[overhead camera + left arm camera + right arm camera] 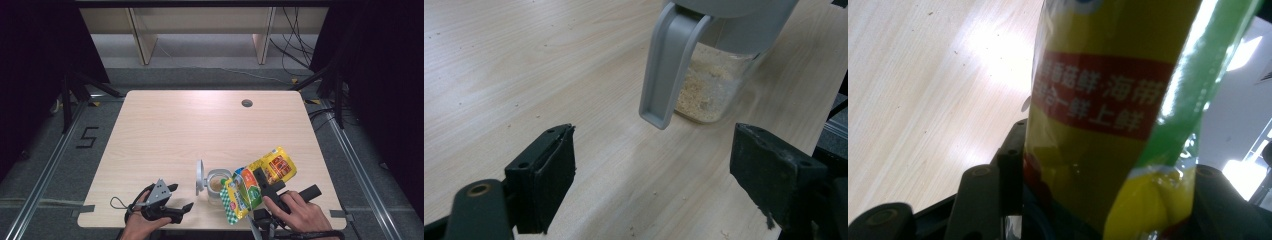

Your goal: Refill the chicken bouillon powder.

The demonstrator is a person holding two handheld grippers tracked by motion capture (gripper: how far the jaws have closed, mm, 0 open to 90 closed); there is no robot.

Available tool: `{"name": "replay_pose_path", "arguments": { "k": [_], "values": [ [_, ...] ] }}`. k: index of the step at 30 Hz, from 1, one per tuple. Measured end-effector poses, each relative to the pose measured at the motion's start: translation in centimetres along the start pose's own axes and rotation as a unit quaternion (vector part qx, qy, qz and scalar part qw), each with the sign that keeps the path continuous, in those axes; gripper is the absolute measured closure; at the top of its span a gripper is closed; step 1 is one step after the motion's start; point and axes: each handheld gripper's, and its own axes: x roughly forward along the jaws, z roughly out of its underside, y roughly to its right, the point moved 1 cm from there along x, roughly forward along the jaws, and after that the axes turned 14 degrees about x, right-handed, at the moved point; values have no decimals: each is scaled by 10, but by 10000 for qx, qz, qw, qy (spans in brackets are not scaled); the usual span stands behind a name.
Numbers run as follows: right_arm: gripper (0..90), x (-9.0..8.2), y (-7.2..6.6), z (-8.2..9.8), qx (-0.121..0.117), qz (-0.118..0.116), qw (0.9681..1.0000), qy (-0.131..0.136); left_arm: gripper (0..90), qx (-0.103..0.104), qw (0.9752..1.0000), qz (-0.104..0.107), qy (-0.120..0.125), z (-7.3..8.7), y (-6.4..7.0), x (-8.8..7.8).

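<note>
Right tool clamping tilted yellow-green bag over jar, left tool resting agape on table.

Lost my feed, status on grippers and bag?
Right gripper clamps yellow bag, tilted over open jar. Left gripper open, empty. Nothing in the way.

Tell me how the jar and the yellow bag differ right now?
The jar stands upright on the table; the bag is held tilted above it in the right gripper. The jar is clear with a grey flip lid open; the bag is opaque, yellow and green. Both sit at the table's near edge.
</note>
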Motion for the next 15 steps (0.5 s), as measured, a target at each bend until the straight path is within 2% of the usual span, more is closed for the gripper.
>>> {"name": "replay_pose_path", "arguments": {
  "k": [7,9,10,15],
  "values": [
    [500,0,2,2,-96,17,9999,-47,179,11,10000,-21,-17,0,0,0],
    [500,0,3,2,-85,-58,9999,-49,179,14,10000,-20,-17,0,0,0],
    [500,0,2,2,-95,23,9999,-29,179,21,10000,-18,-18,0,0,0],
    [500,-1,2,3,-73,23,10000,-49,178,9,10000,13,16,0,0,0]
  ]
}}
